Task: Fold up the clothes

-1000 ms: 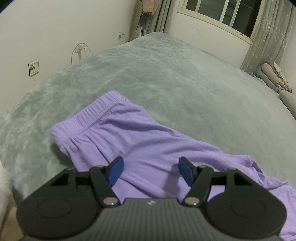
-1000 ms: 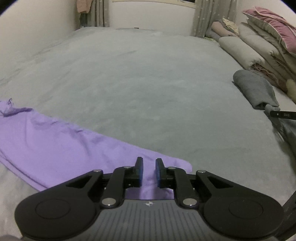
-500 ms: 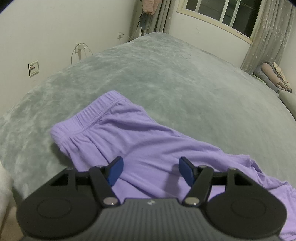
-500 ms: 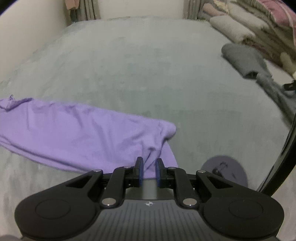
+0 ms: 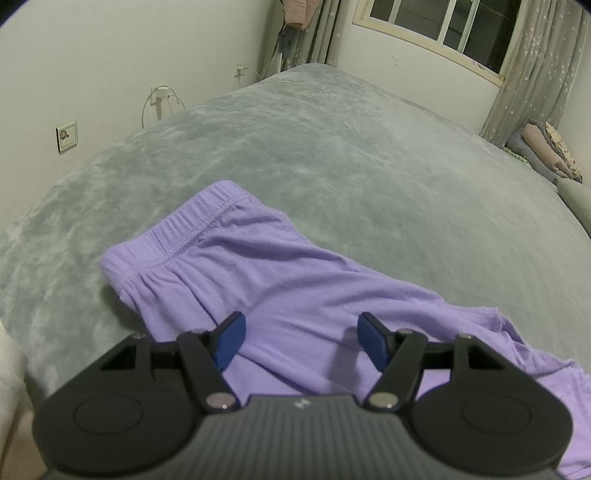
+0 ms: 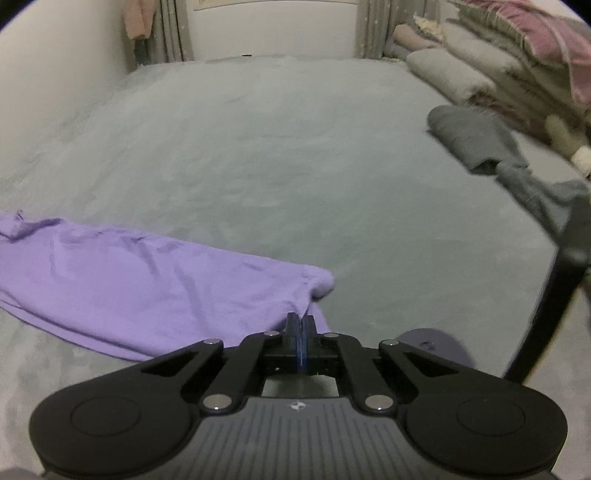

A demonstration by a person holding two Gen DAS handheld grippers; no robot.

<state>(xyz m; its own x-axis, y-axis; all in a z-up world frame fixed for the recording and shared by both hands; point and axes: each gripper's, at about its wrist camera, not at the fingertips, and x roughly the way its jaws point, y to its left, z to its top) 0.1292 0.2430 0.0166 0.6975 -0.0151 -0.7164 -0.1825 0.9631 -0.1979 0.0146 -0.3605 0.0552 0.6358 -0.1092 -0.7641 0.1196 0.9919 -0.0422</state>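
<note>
Lilac soft-knit trousers (image 5: 295,291) with a ribbed elastic waistband lie stretched along the near edge of a wide bed covered by a grey-green plush blanket (image 5: 332,155). In the left wrist view, from the left: a white wall socket plate (image 5: 67,136) sits on the pale wall beyond the bed's left edge, and further along a white charger with a looped cable (image 5: 159,96) hangs from another outlet. The waistband end of the trousers points toward the bed's left edge, the fabric gathered just below it. The left gripper (image 5: 300,338) hovers over the hip part of the garment, its blue-padded fingers (image 5: 228,339) spread wide apart with nothing pinched between them; only cloth lies beneath. At the far right a window (image 5: 443,22) with a star-patterned grey curtain (image 5: 535,66) stands above folded bedding.

In the right wrist view, the trouser leg (image 6: 129,280) runs from the left edge toward the middle, and its hem end is bunched and lifted into a small peak. The right gripper (image 6: 300,325) is clenched tight on that hem, cloth drawn up into the closed pads. To the right a rolled dark grey garment (image 6: 472,140) rests near the bed's right edge, beside stacked pillows and quilts (image 6: 498,55). A dark pole (image 6: 554,295) crosses the right side. No readable writing or brand shows; each gripper body bears only a small pale emblem.
</note>
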